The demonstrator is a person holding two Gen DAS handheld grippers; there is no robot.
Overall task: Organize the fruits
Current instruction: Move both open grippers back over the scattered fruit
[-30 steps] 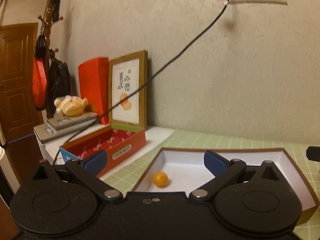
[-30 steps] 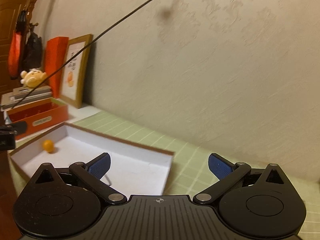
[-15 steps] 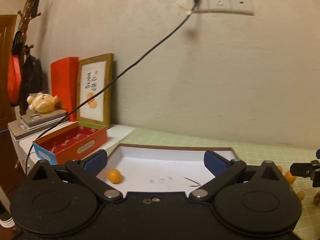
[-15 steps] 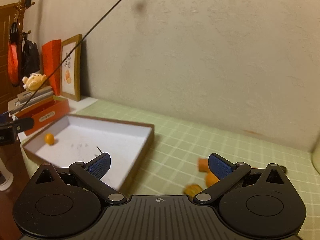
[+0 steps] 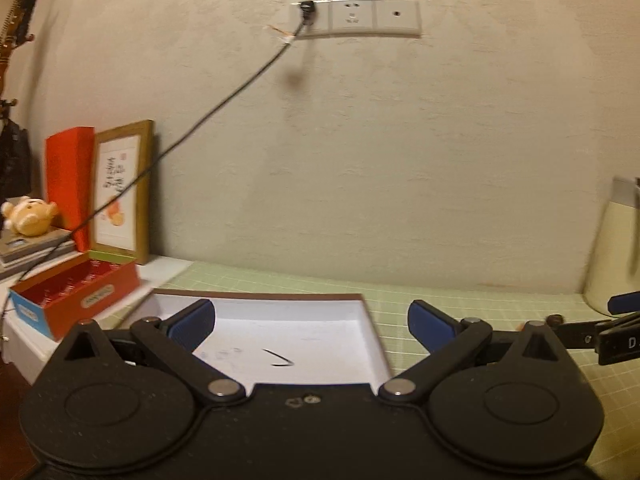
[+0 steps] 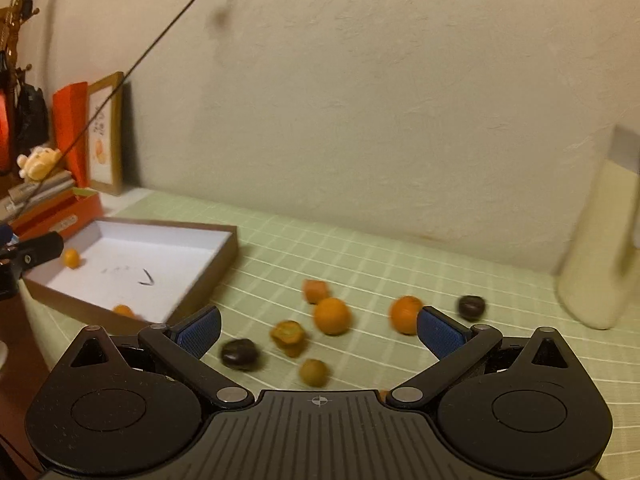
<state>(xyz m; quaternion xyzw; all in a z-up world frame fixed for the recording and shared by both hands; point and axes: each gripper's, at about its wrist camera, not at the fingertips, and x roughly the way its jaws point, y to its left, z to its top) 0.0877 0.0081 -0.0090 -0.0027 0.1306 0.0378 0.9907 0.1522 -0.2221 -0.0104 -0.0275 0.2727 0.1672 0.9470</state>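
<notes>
Orange fruit (image 6: 331,315) swings into view right of the white box (image 6: 224,249) as we pan; right gripper (image 6: 319,330) and left gripper (image 5: 311,325) gape empty, next pick ahead.

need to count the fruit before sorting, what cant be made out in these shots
- Left wrist view: the box floor near the camera is hidden by the open left gripper, so no fruit shows there.
- Right wrist view: one orange fruit in the box is half hidden by the near wall.
- Right wrist view: a fruit is mostly hidden behind the open right gripper.
- Right wrist view: the dark fruits are motion-blurred; type unclear.
- Both views: the jug is cut off by the right edge.
</notes>
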